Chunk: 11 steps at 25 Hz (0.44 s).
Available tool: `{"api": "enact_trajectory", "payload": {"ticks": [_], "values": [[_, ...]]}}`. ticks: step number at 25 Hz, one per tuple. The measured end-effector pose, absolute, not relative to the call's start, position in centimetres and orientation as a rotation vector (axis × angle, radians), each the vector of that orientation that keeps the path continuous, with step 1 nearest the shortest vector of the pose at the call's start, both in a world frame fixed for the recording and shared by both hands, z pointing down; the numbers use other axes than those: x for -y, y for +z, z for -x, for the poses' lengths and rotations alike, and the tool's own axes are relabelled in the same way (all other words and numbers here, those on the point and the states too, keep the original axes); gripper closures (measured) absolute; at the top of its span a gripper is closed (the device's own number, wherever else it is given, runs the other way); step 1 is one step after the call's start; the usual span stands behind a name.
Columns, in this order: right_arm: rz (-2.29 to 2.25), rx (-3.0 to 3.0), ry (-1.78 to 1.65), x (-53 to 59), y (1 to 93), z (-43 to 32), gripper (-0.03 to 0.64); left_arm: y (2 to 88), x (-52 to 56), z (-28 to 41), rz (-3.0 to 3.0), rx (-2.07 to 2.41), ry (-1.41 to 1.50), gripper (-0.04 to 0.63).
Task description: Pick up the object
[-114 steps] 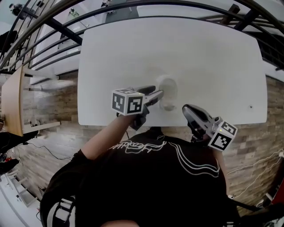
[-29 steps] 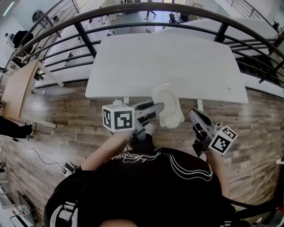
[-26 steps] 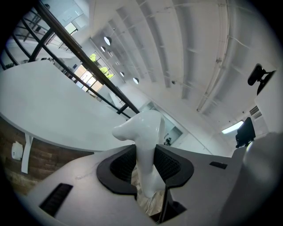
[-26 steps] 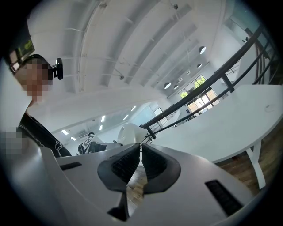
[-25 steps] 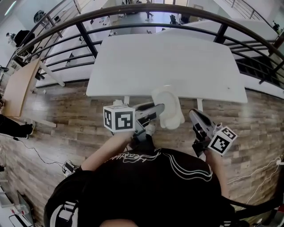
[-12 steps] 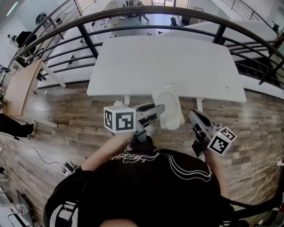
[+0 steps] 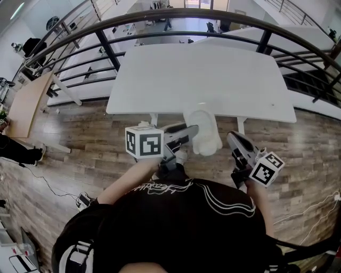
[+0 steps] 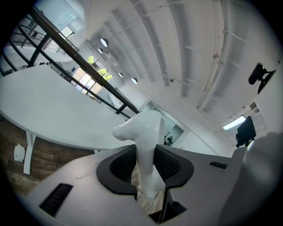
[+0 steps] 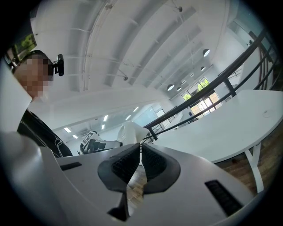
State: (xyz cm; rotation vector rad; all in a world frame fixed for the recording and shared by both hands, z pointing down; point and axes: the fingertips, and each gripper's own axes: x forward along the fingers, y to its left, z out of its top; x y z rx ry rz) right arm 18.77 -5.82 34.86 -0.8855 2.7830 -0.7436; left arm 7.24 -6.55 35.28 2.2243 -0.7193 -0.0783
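The object is a smooth white curved piece [image 7: 204, 131] with a rounded flared top, like a small jug. It hangs in the air in front of the table's near edge, over the wooden floor. My left gripper [image 7: 191, 131] is shut on it: in the left gripper view both black pads press the sides of the white object [image 8: 146, 142], between the left gripper's [image 8: 146, 167] jaws. My right gripper [image 7: 232, 138] is to the right of the object, apart from it. The right gripper [image 9: 140, 157] is shut with nothing between its pads; the white object [image 9: 130, 131] shows beyond its tips.
A bare white table [image 7: 202, 74] stands ahead, its near edge just beyond the held object. A dark curved railing [image 7: 160, 16] runs behind it. Wood-plank floor [image 7: 80, 144] lies below and to both sides. A wooden desk [image 7: 21, 106] stands at far left.
Earlier the object stood on the table near its front edge with the left gripper on it; now it is lifted and held away from the table. Over the last second nothing moved noticeably.
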Motion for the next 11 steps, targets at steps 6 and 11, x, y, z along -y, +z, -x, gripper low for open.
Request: {"api": "enact_trajectory", "payload": {"ticks": [6,11], "values": [[0.89,-2.775,-0.746,5.43,34.53,-18.95,0.598,34.94,6.3,-7.37,-2.224,0.713,-0.063,0.469],[0.899,-2.769,-0.742,4.91,33.85,-18.89,0.598,34.27,5.93,-7.37,-2.229,0.706,-0.051,0.469]]}}
